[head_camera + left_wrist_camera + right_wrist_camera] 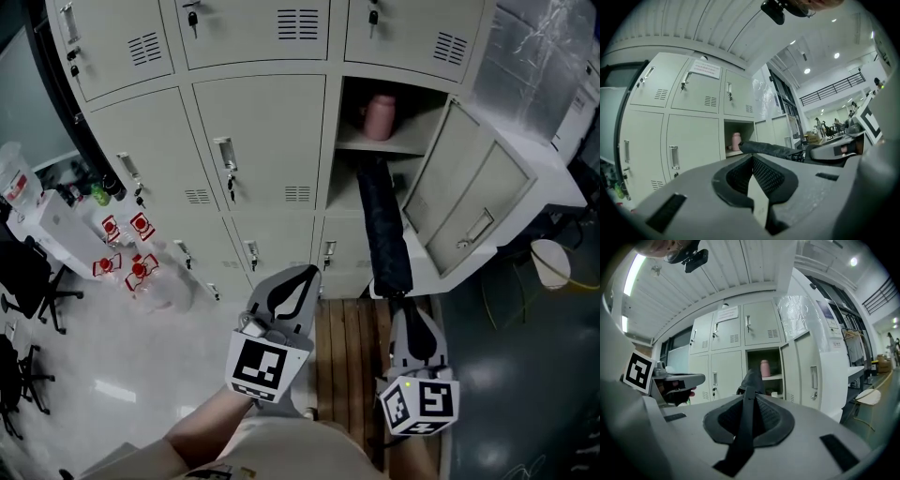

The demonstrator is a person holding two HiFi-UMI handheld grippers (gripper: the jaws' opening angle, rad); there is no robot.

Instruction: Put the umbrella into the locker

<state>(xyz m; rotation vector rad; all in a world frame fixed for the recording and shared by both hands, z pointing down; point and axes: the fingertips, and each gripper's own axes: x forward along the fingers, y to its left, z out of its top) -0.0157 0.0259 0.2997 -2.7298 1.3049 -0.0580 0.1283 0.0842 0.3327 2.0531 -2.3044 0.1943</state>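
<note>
Before a bank of pale grey lockers, two handheld grippers are seen from above. One locker is open, its single door swung out to the right; the doors around it are closed. One pink bottle is stood on the shelf inside. One dark folded umbrella is held by the right gripper, whose jaws are closed on its near end. The far end is already pushed into the open compartment, under the shelf. The left gripper is held just beside the right, in front of the closed doors. Its jaws are brought together at the tips, with nothing caught between them.
</note>
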